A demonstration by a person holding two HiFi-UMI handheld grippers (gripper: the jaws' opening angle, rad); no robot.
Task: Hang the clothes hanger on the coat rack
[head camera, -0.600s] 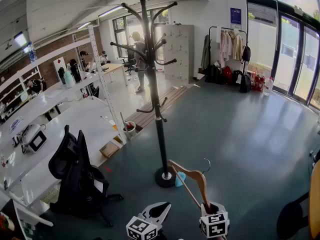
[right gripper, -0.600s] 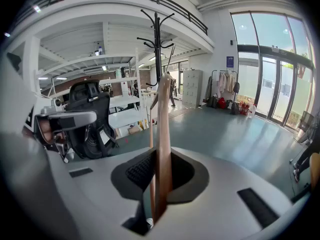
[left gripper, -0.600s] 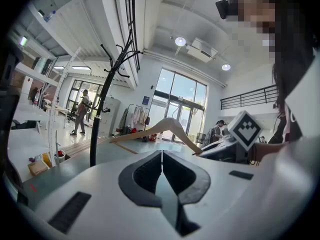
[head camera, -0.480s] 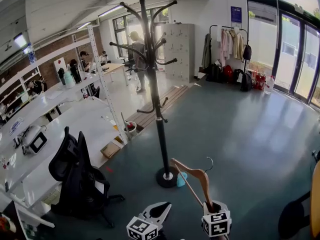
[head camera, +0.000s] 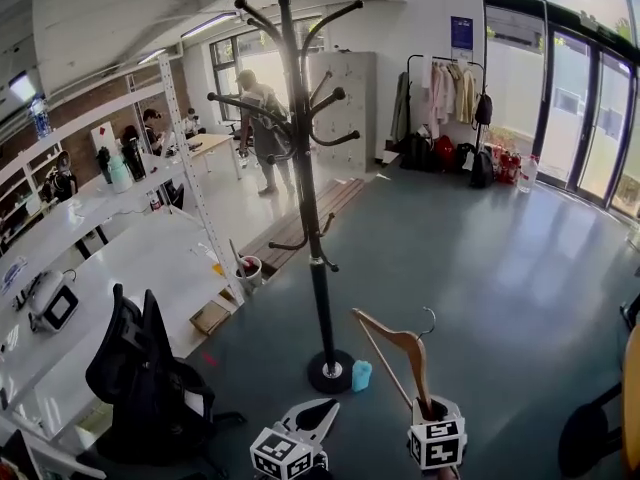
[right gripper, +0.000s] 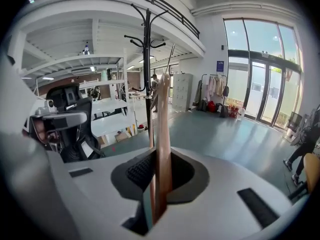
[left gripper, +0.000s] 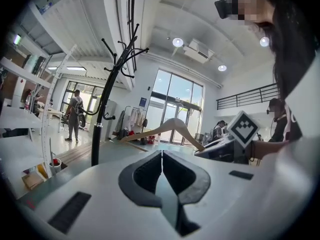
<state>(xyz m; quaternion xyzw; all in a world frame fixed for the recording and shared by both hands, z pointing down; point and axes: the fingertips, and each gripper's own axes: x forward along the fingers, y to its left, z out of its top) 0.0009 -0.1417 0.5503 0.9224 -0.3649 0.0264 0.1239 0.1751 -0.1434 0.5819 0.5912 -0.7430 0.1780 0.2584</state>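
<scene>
A tall black coat rack [head camera: 308, 208] stands on the grey floor, its round base [head camera: 329, 372] just ahead of me. My right gripper [head camera: 430, 408] is shut on the lower end of a wooden clothes hanger [head camera: 408, 352]. The hanger rises up and to the left, its metal hook [head camera: 429, 322] right of the rack's pole and apart from it. In the right gripper view the hanger's wood [right gripper: 163, 129] stands clamped between the jaws, with the rack [right gripper: 146, 64] behind it. My left gripper [head camera: 312, 420] hangs shut and empty beside it; its view shows the hanger [left gripper: 172, 125] and the rack [left gripper: 99, 134].
A black office chair [head camera: 140, 368] stands at the left by long white tables [head camera: 130, 258]. A small blue object [head camera: 361, 375] lies by the rack's base. A garment rail with clothes [head camera: 445, 88] and glass doors [head camera: 585, 118] are far back. A person [head camera: 262, 118] stands beyond the rack.
The view has closed in on the coat rack, which now stands larger and nearer. The hanger stays in the right gripper, a little further right. The left gripper stays shut.
</scene>
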